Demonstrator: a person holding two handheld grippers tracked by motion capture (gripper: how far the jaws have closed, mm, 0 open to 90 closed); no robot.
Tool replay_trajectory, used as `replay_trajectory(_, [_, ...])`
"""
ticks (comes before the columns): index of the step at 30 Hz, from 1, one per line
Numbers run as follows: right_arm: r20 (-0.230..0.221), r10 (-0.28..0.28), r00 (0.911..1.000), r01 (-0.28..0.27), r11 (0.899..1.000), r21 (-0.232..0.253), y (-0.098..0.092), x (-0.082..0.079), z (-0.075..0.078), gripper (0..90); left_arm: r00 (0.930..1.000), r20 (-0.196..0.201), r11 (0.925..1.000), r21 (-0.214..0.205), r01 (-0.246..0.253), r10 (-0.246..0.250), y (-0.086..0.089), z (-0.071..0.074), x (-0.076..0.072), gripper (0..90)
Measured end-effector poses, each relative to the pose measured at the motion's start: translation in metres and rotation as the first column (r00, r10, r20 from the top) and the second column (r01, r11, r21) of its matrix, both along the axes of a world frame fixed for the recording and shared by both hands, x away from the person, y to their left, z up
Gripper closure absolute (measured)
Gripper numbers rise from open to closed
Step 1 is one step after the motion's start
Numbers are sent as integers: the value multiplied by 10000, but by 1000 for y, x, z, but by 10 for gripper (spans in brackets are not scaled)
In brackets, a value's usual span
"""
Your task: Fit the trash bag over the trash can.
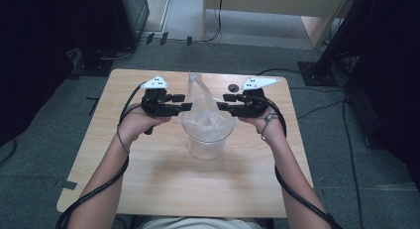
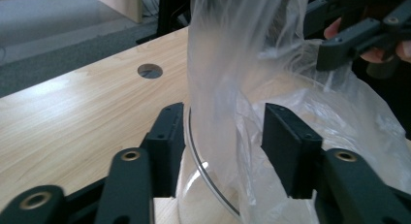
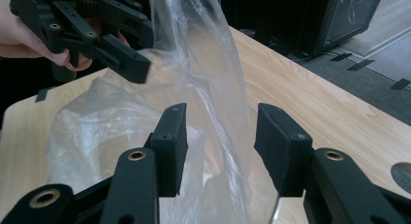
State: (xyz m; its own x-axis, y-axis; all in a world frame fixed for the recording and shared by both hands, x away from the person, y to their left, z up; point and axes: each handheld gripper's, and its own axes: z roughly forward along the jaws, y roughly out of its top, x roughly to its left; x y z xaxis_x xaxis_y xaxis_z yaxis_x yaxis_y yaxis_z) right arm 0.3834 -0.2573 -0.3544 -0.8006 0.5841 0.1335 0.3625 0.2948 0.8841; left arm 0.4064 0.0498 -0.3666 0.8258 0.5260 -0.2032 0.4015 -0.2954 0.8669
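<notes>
- I am working at a light wooden table (image 1: pixel 163 189) standing on grey carpet, with dark stands and a pale cabinet sitting beyond its far edge.
- A clear plastic container (image 1: pixel 207 142) is standing near the middle of the table, and a thin transparent bag (image 1: pixel 202 102) is sitting in its mouth, part of the film rising in a tall peak above the rim.
- I am holding the left gripper (image 1: pixel 188 102) level at the bag's left side; its jaws are standing apart, straddling the film and the container's rim without pinching either.
- I am holding the right gripper (image 1: pixel 220 102) opposite it, jaws likewise parted, with the upright strip of film between them but not clamped.
- I judge that I am lining the container with the bag, at the point of taking a fresh hold on the film.
- The next move, as I read it, is asking each gripper to close on the bag's edge and draw it outward and down over the rim, gently, so the film is not tearing and the light container is not tipping.
</notes>
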Motion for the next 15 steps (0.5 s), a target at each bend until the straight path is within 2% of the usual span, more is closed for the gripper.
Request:
replay_trajectory(2, [125,-79,9999,81,9998,-205,6,4,-3,584,10000,-8,10000,55,-40,40,-3,-1,2,573])
replay_trajectory(4, [186,-218,9996,228,9981,-567,10,7,-7,699,9999,103,9997,253,-37,34,-5,-1,2,664])
replay_trajectory(5, [205,-288,9994,302,9970,-718,11,8,-9,788,9999,128,9994,346,-6,1,-5,-2,2,702])
replay_trajectory(8, [210,-621,9979,641,9910,-1178,3,9,-11,895,10000,94,9989,469,-8,4,-2,-2,0,804])
replay_trajectory(15, [-126,-1259,9920,1243,9882,-893,-30,5,-6,900,9989,-116,9971,622,-447,455,22,-5,-2,886])
